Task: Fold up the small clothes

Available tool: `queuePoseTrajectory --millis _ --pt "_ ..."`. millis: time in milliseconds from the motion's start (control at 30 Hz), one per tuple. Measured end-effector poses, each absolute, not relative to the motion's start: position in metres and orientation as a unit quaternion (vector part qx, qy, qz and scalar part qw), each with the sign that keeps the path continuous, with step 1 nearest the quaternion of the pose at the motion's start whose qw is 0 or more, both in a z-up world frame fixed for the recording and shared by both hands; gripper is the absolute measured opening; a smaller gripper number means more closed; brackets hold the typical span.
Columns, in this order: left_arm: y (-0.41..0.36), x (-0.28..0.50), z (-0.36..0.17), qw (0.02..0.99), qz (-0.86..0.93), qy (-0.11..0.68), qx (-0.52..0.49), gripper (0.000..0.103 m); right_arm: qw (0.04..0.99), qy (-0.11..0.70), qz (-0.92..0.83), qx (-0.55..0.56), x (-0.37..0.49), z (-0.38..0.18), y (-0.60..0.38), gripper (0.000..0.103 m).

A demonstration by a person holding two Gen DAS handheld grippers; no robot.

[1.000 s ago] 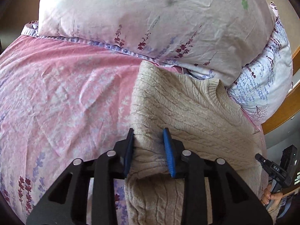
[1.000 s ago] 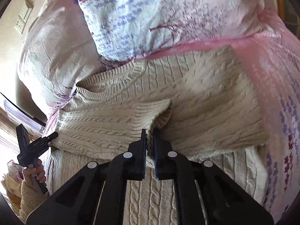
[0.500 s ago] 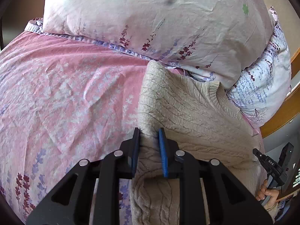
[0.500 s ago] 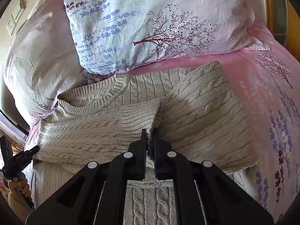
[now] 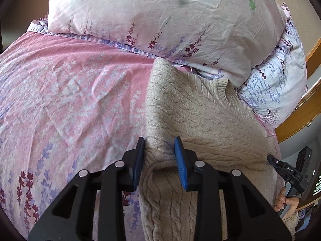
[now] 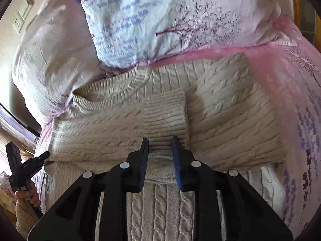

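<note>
One cream sweater (image 6: 230,120) lies on the pink bedsheet (image 5: 70,100) just below two pillows (image 5: 160,20). Left gripper (image 5: 159,150) stands parted around a sweater fold; right gripper (image 6: 159,150) parted over the cuff (image 6: 166,116).

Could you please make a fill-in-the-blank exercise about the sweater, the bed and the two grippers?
1. The cable-knit sweater is ____ in colour.
2. It lies on a ____ sheet with flower prints.
3. Its ribbed cuff is folded across the ____ of the sweater.
4. The fingers of the left gripper and the right gripper stand ____.

Missing words: beige; pink; chest; apart
</note>
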State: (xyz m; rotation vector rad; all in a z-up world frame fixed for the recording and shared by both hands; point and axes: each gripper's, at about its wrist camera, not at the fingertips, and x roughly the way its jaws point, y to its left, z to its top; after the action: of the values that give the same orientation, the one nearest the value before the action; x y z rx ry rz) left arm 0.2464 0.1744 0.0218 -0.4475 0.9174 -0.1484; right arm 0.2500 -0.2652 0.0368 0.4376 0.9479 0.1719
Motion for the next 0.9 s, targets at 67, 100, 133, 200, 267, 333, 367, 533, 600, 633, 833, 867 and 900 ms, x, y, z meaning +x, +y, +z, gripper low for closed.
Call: queuePoseTrajectory --millis 67,100,133,200,267,333,367,533,600,633,833,867,900 --pt "0.174 0.240 0.023 0.868 -0.078 0.439 -0.216 0.038 0.857 0.455 0.087 0.228 0.240 0.043 -0.272 0.028" --pt "0.174 0.234 0.024 0.867 -0.085 0.440 -0.217 0.044 0.857 0.450 0.090 0.236 0.232 0.048 -0.277 0.041" --pt "0.174 0.228 0.026 0.867 -0.091 0.439 -0.217 0.046 0.860 0.441 0.090 0.239 0.222 0.055 -0.284 0.051" --pt "0.175 0.210 0.028 0.867 -0.107 0.437 -0.215 0.052 0.869 0.420 0.091 0.246 0.201 0.065 -0.300 0.057" --pt "0.178 0.189 0.029 0.866 -0.122 0.434 -0.219 0.056 0.871 0.410 0.088 0.256 0.175 0.066 -0.322 0.057" --pt "0.182 0.165 0.029 0.864 -0.136 0.428 -0.225 0.056 0.866 0.414 0.080 0.267 0.151 0.060 -0.344 0.057" --pt "0.183 0.154 0.028 0.865 -0.141 0.425 -0.228 0.056 0.863 0.418 0.077 0.274 0.140 0.056 -0.353 0.057" --pt "0.185 0.105 0.014 0.855 -0.152 0.430 -0.247 0.054 0.843 0.447 0.078 0.289 0.096 0.033 -0.375 0.056" --pt "0.184 0.090 0.009 0.851 -0.156 0.428 -0.261 0.054 0.834 0.451 0.086 0.306 0.082 0.027 -0.375 0.056" --pt "0.182 0.083 0.008 0.851 -0.158 0.425 -0.263 0.054 0.830 0.453 0.093 0.312 0.077 0.025 -0.375 0.056" --pt "0.169 0.053 0.004 0.841 -0.187 0.425 -0.278 0.053 0.812 0.455 0.127 0.343 0.046 0.017 -0.368 0.046" --pt "0.167 0.049 0.003 0.837 -0.194 0.426 -0.282 0.052 0.807 0.455 0.136 0.351 0.042 0.015 -0.366 0.046" --pt "0.165 0.044 0.002 0.834 -0.200 0.426 -0.288 0.051 0.805 0.452 0.142 0.356 0.037 0.014 -0.365 0.044"
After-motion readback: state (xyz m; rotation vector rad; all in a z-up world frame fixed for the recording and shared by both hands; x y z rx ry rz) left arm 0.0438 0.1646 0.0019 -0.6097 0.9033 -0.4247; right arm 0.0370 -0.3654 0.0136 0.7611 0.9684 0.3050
